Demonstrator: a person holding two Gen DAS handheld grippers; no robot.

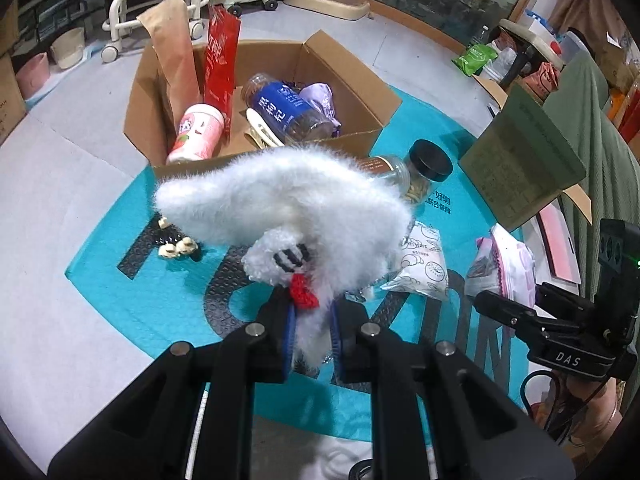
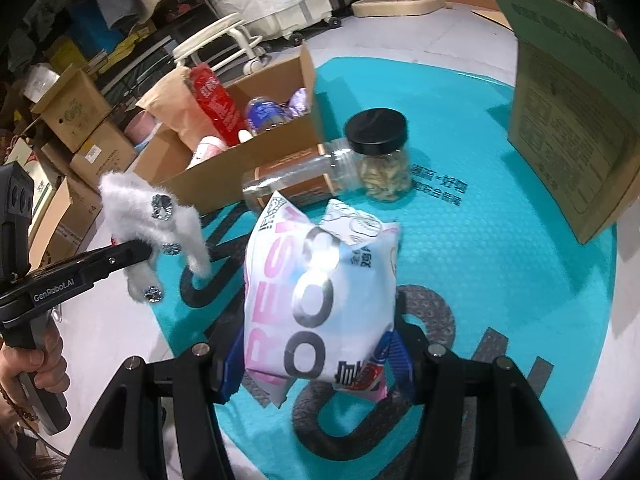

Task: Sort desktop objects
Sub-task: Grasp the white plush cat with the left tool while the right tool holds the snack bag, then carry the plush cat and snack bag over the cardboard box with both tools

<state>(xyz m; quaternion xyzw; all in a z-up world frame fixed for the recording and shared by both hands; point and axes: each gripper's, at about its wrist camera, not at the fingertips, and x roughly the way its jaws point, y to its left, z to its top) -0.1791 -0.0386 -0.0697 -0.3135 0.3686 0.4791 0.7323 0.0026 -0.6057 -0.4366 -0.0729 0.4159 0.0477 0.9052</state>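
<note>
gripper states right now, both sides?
Left gripper: closed on the fluffy white toy, lifted off the mat.
Right gripper: closed on the white snack bag.

A pale grey floor (image 1: 60,168) carries a white wheeled stool (image 1: 156,4), with stacked cardboard boxes (image 2: 80,128) beside it.

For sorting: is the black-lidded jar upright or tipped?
Upright: the black-lidded jar stands on the teal mat, lid on top.
</note>
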